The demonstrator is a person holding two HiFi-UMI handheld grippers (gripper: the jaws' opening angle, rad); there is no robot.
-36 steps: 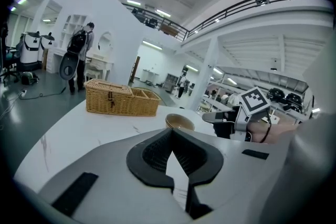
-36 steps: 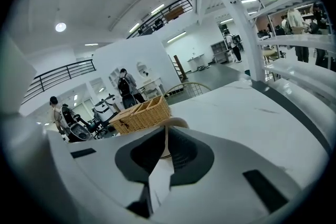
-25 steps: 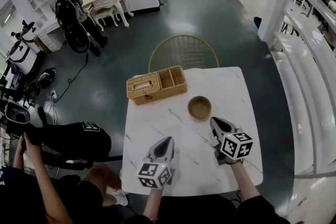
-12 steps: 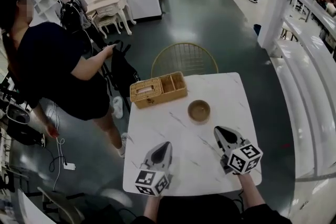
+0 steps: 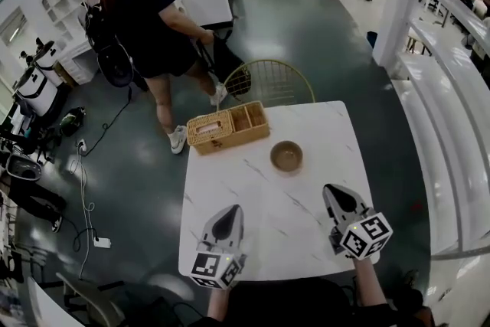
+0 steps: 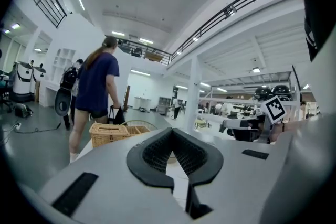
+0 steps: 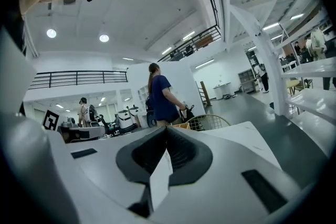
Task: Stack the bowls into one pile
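Note:
A brown wooden bowl (image 5: 286,156) stands on the white marble table (image 5: 260,188), right of centre; I cannot tell whether it is a single bowl or a nested pile. My left gripper (image 5: 229,216) hovers near the table's front edge, well short of the bowl and to its left, jaws shut with nothing between them. My right gripper (image 5: 338,197) sits at the front right, a short way in front of the bowl, also shut and empty. In the left gripper view the closed jaws of the left gripper (image 6: 172,134) hide the bowl. The right gripper (image 7: 167,129) likewise blocks its own view.
A wicker basket (image 5: 230,127) with compartments stands at the table's back left. A gold wire chair (image 5: 268,83) is behind the table. A person in dark clothes (image 5: 157,27) stands at the back left beside the chair, holding a bag.
The person has walked from the table's left side round to the back, near the chair. Both grippers have drawn back a little toward the front edge. The bowl has stayed put.

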